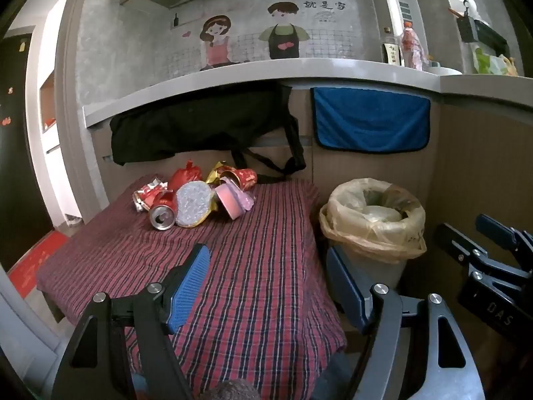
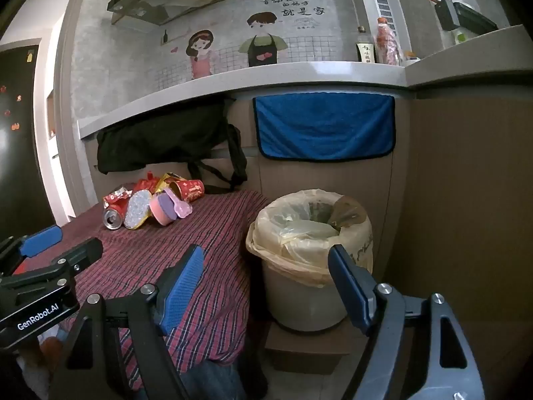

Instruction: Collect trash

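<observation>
left wrist view, left claw (image 1: 266,286) wide open, empty, above table (image 1: 133,250)

A grey kitchen wall (image 1: 110,50) with a cartoon mural of two figures (image 1: 250,38) rises ahead above a pale curved counter (image 1: 233,73). Below it hang a blue towel (image 1: 369,120) and a black bag (image 1: 200,126). Far left stands a dark door (image 1: 16,133), possibly a fridge.

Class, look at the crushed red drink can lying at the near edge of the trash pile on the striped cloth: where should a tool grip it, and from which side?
Grip the crushed red drink can across its round body, coming from the near side: it lies on its side, silver top toward the camera.
</observation>
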Demonstrator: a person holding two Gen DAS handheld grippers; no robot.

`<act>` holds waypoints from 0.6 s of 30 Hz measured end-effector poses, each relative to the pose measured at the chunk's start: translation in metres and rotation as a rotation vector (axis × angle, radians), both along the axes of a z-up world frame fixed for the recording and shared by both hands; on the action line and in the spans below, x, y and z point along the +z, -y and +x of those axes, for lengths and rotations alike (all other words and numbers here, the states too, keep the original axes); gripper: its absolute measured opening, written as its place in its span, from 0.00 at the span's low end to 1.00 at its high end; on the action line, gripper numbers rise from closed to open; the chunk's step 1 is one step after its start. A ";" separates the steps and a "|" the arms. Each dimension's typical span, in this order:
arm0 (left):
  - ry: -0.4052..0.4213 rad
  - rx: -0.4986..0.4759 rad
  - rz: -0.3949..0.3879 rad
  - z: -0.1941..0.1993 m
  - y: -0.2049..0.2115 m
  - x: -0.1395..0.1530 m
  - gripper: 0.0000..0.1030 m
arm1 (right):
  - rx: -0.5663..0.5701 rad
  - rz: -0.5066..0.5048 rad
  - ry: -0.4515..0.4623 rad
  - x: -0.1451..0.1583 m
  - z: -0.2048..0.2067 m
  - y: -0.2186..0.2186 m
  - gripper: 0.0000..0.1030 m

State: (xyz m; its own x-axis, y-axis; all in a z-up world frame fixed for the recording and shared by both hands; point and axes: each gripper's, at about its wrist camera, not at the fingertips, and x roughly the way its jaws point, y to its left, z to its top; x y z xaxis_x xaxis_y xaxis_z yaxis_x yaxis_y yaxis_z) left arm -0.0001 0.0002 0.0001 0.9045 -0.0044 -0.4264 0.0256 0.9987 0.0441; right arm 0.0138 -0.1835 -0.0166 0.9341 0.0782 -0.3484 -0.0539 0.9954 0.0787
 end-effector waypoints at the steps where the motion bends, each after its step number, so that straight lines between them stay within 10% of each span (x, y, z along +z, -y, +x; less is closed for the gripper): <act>1: 0.006 0.000 0.006 0.000 0.000 0.000 0.71 | 0.001 0.000 0.000 0.000 0.000 0.000 0.73; 18: -0.003 0.003 0.009 -0.003 0.003 0.001 0.71 | -0.008 0.005 -0.027 0.001 0.002 -0.001 0.73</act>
State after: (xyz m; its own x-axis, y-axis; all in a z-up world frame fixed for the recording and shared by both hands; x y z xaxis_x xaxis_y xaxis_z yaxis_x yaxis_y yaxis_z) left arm -0.0033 -0.0026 0.0008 0.9032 0.0022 -0.4291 0.0230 0.9983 0.0535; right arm 0.0162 -0.1821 -0.0158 0.9249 0.0730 -0.3732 -0.0442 0.9954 0.0852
